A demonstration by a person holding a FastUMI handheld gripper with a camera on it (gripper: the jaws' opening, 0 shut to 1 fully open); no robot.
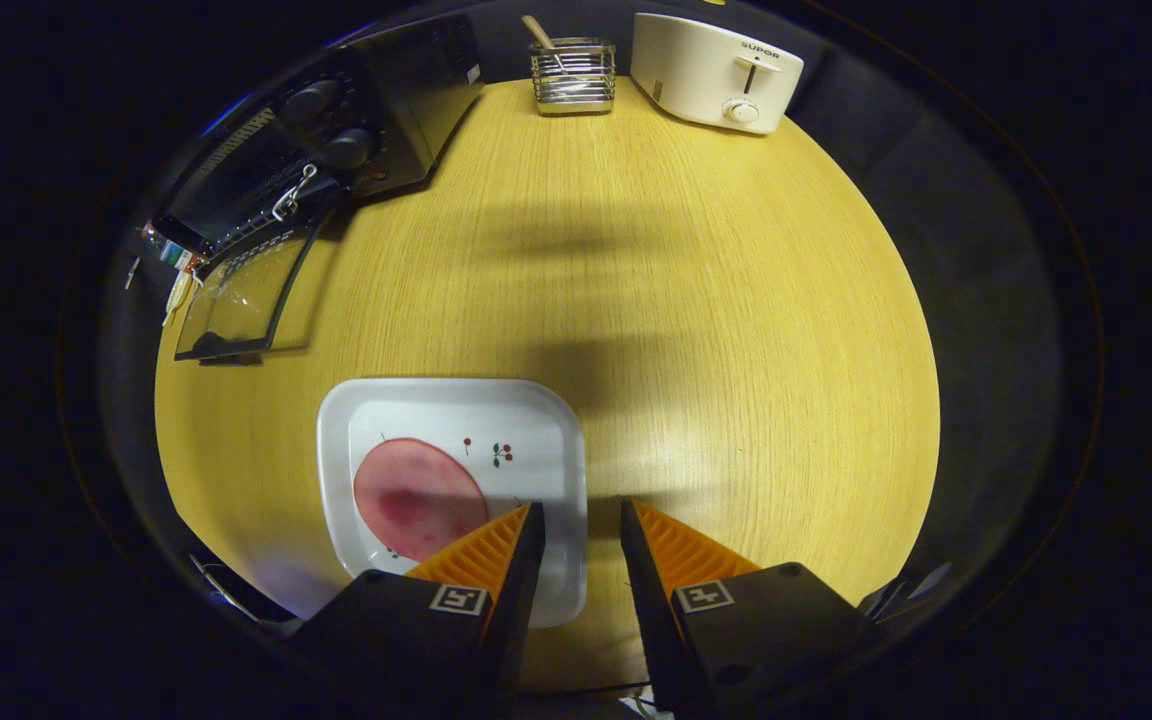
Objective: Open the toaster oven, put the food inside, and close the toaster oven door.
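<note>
Your gripper (576,530) sat nearest the camera, its two fingers parted by a narrow gap and holding nothing; bare wood showed between the tips. You had it hovering over the near part of the pale wood-grain counter (736,330), with the left finger overlapping the right-hand rim of the white square plate with small cherry prints (436,400).

On that plate lay the food, a flat round pinkish-red slice (416,495). It lay just to the left of your left finger and slightly ahead of it, so it was off the gripper's centre line rather than between the fingers. Being round and flat, it offered no long axis to line up with; by my reading, the move turned on a small shift to the left and a descent low enough to catch its edge.

Farther off, beyond the plate and well to the left, stood the black toaster oven with two round knobs (356,130). Its glass door (241,300) was already dropped open toward the counter, the open side facing roughly rightward. So I judged the opening step done and the food not yet picked up. From the plate, the carry ran ahead and leftward to that opening.

At the far edge of the counter stood a wire utensil holder with a wooden handle in it (573,75) and a cream slot toaster (716,70), both well apart from your path.
</note>
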